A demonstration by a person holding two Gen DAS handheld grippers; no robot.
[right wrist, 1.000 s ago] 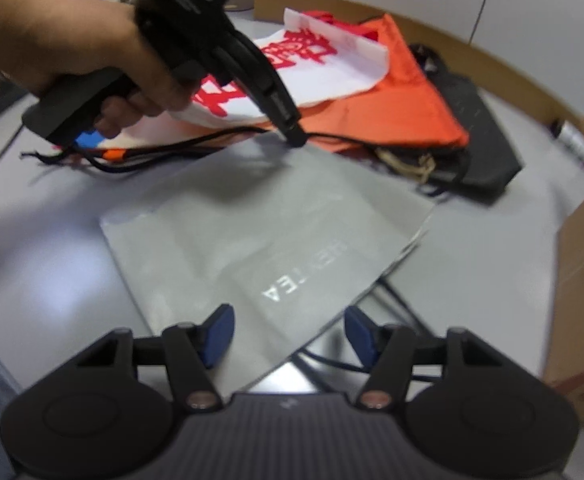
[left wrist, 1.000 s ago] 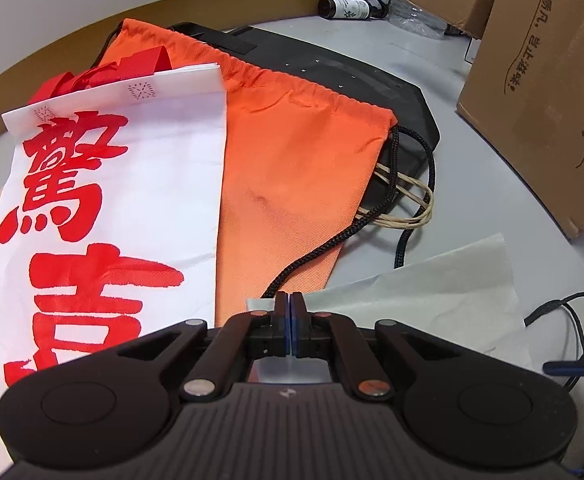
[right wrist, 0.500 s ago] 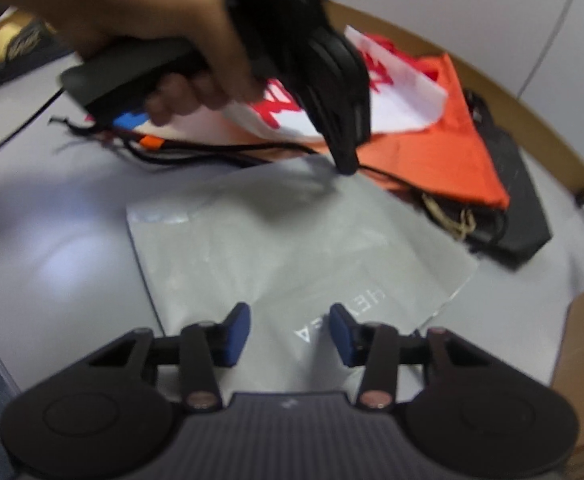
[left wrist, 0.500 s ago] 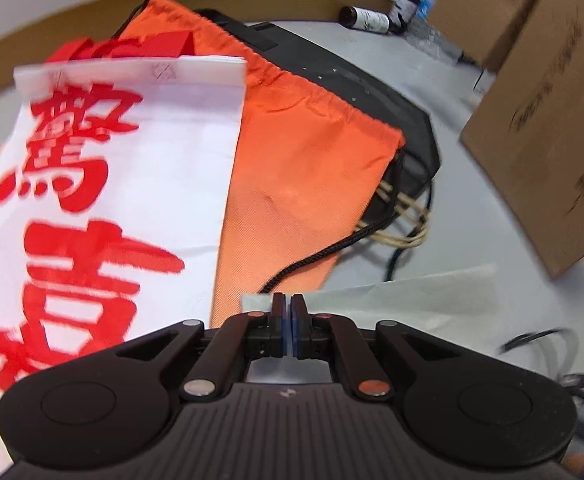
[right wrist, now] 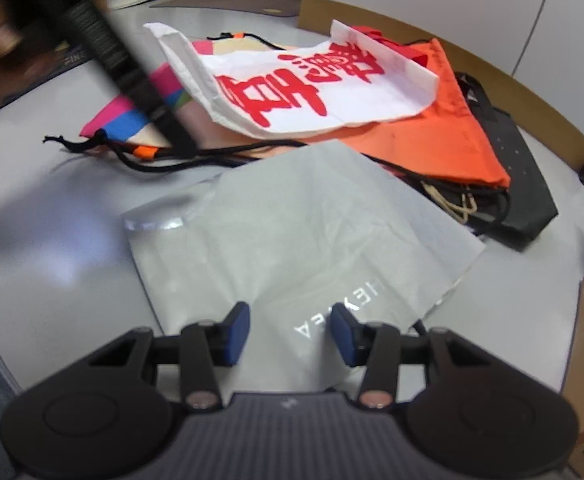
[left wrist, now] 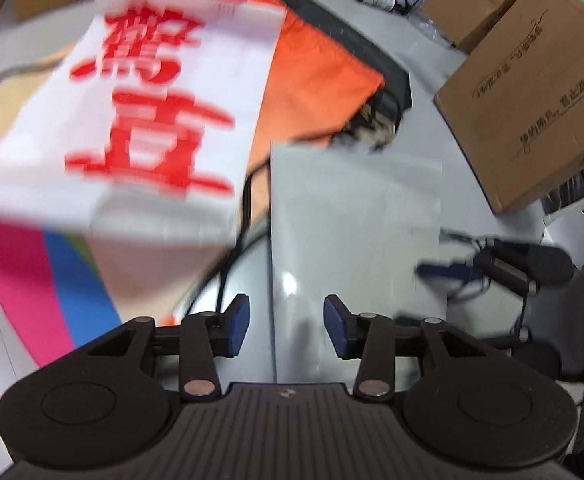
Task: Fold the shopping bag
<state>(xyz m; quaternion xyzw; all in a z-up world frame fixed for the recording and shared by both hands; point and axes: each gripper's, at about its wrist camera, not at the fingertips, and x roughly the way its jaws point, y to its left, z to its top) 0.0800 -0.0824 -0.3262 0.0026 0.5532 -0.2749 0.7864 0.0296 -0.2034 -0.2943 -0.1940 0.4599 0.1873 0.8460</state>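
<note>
The grey paper shopping bag (right wrist: 304, 232) lies flat on the grey table, white lettering facing up. My right gripper (right wrist: 289, 332) hovers open over its near edge, nothing between the blue pads. In the left wrist view my left gripper (left wrist: 285, 322) is opening above the same grey bag (left wrist: 356, 216); the bag's long left edge runs below the gap and the pads (left wrist: 237, 324) touch nothing. From the right wrist view the left gripper (right wrist: 175, 140) is a blurred black shape held by a hand at the upper left, its tip beside the bag's far corner.
Behind the grey bag lies a pile: a white bag with red characters (right wrist: 316, 84), an orange drawstring bag (right wrist: 444, 132), a black bag (right wrist: 524, 184) and a pink-and-blue one (right wrist: 131, 116). A black cord (right wrist: 211, 156) trails along the bag's far edge. Cardboard boxes (left wrist: 532, 80) stand to the right.
The left gripper was shut at the grey bag's far corner; now its jaws stand apart and it has swung away, blurring its view. The right gripper's jaws have narrowed a little.
</note>
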